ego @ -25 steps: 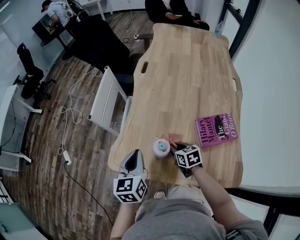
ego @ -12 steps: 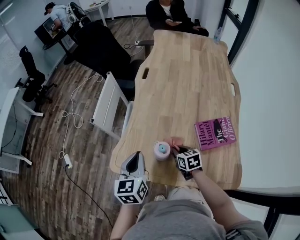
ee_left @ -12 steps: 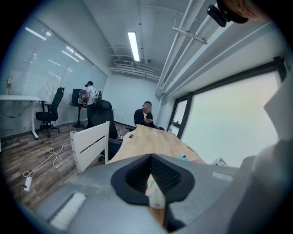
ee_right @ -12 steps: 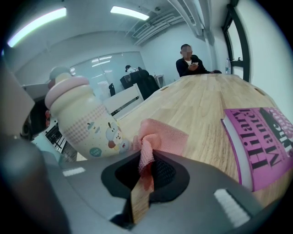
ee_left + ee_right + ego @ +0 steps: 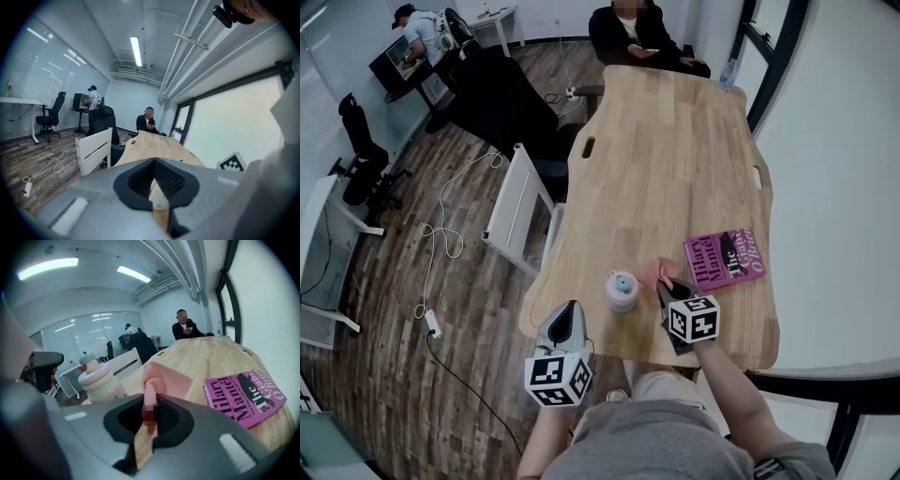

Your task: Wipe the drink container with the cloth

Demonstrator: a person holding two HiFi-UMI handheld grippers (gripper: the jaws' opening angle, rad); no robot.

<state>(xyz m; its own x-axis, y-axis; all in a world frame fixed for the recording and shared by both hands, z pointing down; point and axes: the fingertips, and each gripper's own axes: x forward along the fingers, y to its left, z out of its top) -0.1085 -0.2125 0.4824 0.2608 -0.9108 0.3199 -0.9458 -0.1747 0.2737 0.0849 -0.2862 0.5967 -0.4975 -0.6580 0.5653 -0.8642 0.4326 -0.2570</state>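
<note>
- Standing upright close to the table's [image 5: 675, 159] near edge, toward its left corner, is the bottle [image 5: 622, 291], pale with a blue-green cap.
- Right gripper [image 5: 662, 284] has its jaws clamped on a fold of the pink cloth [image 5: 651, 273]. The rest of the cloth lies bunched on the wood just right of the bottle, and the right gripper view shows a narrow gap between them.
- Left gripper [image 5: 573, 305] hangs at the near-left edge, jaws pressed together with nothing in them, pointing toward the bottle.
- A pink book [image 5: 725, 258] lies flat to the right of the cloth, reaching almost to the right edge, so that side is tight.
- Beyond the bottle the light wood runs bare for most of the top's length.
- A white chair [image 5: 511, 202] stands just off the left edge, farther up than the bottle.
- A person [image 5: 633, 28] in dark clothes sits at the far end.
- Left of the table is dark plank floor [image 5: 403, 281] with a white cable [image 5: 441, 225] trailing across it.
- A dark-framed window [image 5: 234, 301] runs along the right side.
</note>
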